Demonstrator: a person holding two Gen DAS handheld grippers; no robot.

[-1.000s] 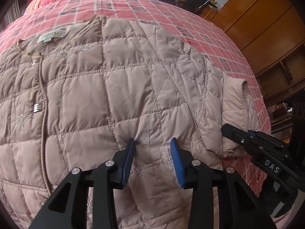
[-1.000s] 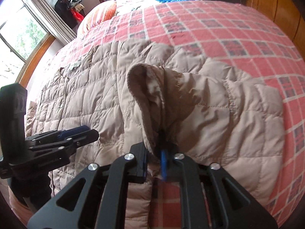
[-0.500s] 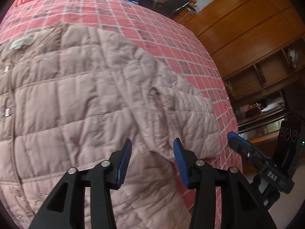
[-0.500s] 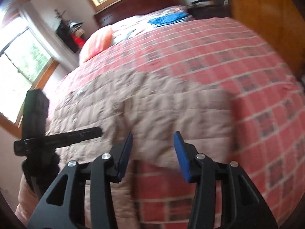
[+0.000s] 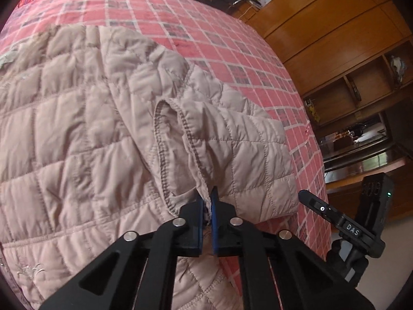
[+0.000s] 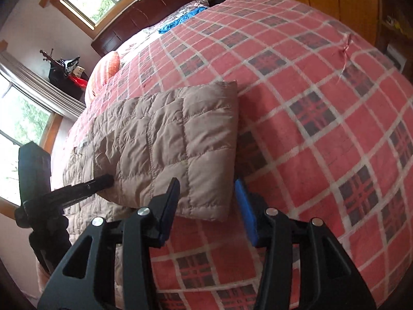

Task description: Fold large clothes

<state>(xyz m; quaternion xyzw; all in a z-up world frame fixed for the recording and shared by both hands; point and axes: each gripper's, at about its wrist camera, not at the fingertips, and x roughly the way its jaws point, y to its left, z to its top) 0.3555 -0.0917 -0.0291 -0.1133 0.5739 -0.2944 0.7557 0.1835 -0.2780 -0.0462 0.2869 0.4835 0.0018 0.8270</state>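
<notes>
Your left gripper (image 5: 207,201) has its blue pads pressed together on the stitched cuff edge of the sleeve (image 5: 232,139), which lies doubled over the right side of the quilted beige jacket (image 5: 64,129). Your right gripper (image 6: 206,201) is spread wide and holds nothing; its pads sit on either side of the sleeve's near corner without touching it. The jacket is spread face-up on the red checked bedspread (image 6: 322,103), close to the near edge of the bed, with the collar pointing toward the pillows. Judged from this layout, the fold is at an early stage: one sleeve is brought partly inward across the body, but it is bunched at the cuff and not yet laid flat. The opposite sleeve is not visible in either view, so its condition cannot be stated. The body panels are unfolded, and the hem and lower front lie open toward you. Remaining work, as a judgement: flatten this sleeve along the body, treat the other sleeve likewise, then fold the body lengthwise and across. The padded fabric will likely spring back; press each fold down.
</notes>
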